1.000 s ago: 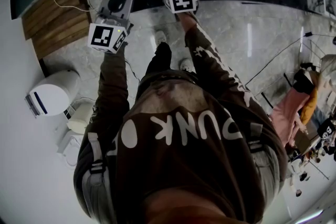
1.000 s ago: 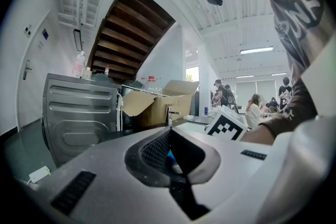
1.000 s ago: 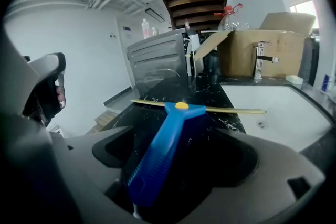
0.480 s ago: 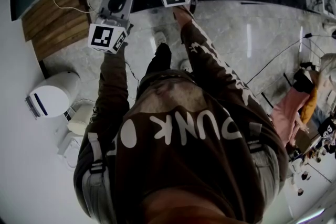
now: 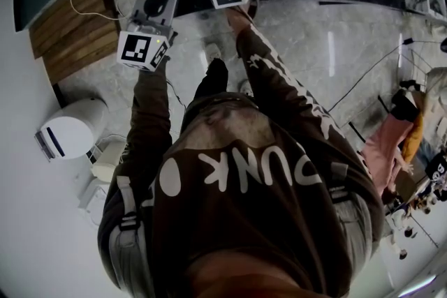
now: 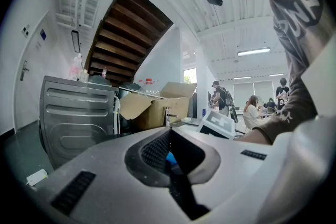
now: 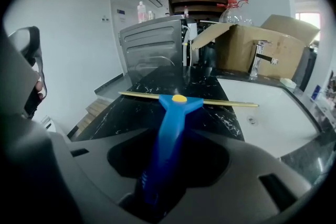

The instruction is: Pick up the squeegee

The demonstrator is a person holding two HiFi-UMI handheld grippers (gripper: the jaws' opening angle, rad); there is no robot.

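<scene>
While the right gripper (image 7: 168, 165) has just been closing, the squeegee (image 7: 170, 128) handle stands between its jaws, which appear to grip it. It has a blue handle, a round yellow cap and a thin yellowish blade, and lies on the black marbled counter (image 7: 131, 113). The left gripper (image 6: 169, 157) is closed and empty.

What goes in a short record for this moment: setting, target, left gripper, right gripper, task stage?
setting: black counter beside a white sink
target: blue squeegee, lying on the counter
right gripper: fingers have just been closing, now on the squeegee handle
left gripper: fingers together, empty
stage: gripped, not yet lifted
</scene>
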